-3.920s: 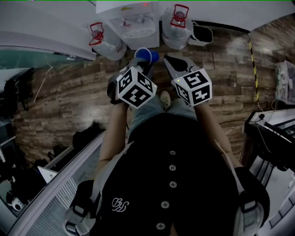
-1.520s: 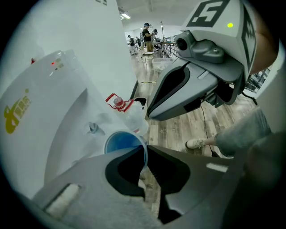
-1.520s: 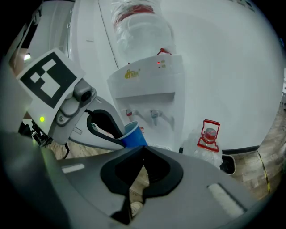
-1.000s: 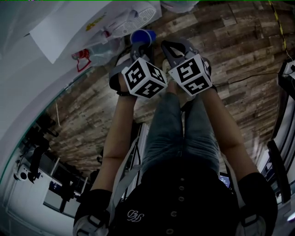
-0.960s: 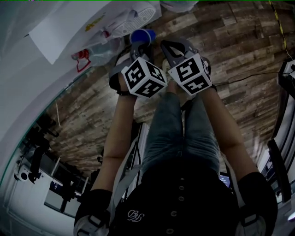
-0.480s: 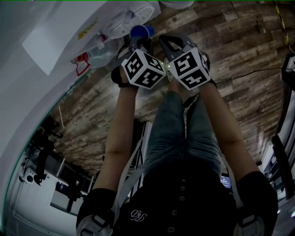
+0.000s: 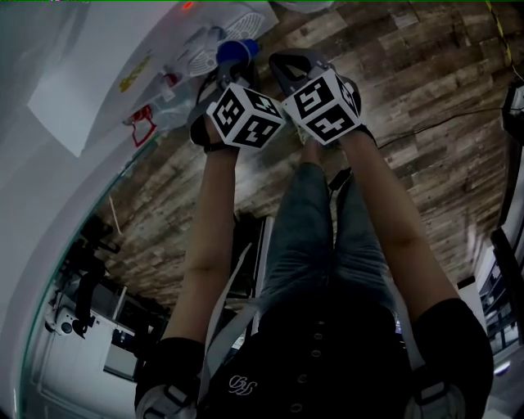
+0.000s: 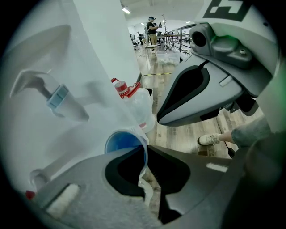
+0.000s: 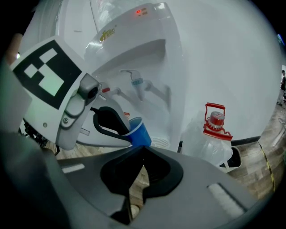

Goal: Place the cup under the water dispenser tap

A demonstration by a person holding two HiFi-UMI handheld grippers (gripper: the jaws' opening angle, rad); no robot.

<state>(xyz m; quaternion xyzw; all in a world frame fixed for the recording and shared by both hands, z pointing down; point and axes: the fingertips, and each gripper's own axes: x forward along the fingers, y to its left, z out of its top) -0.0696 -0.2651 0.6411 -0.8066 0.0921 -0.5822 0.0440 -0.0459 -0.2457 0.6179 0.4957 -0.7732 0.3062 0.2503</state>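
A blue cup (image 8: 119, 144) hangs tilted by its rim, with my left gripper (image 8: 145, 151) shut on the rim wall. In the head view the blue cup (image 7: 236, 51) is just in front of the white water dispenser (image 7: 123, 49), beside its round drip tray (image 7: 242, 23). The right gripper view shows the blue cup (image 9: 140, 131) below and to the right of the blue-handled tap (image 9: 137, 83) and the red-handled tap (image 9: 107, 90), above the drip tray (image 9: 161, 142). My right gripper (image 9: 142, 149) is shut and holds nothing, close beside the left gripper (image 9: 106, 120).
A large clear water bottle with a red cap (image 9: 216, 120) stands right of the dispenser on the wood-plank floor (image 7: 426, 90). A second red-capped bottle (image 7: 151, 119) lies on the dispenser's other side. A red light (image 9: 139, 12) glows on the dispenser's front. People stand far off.
Both grippers and the cup have sunk and drawn closer to the dispenser. The cup now sits right by the drip tray. The grip on the cup is unchanged.
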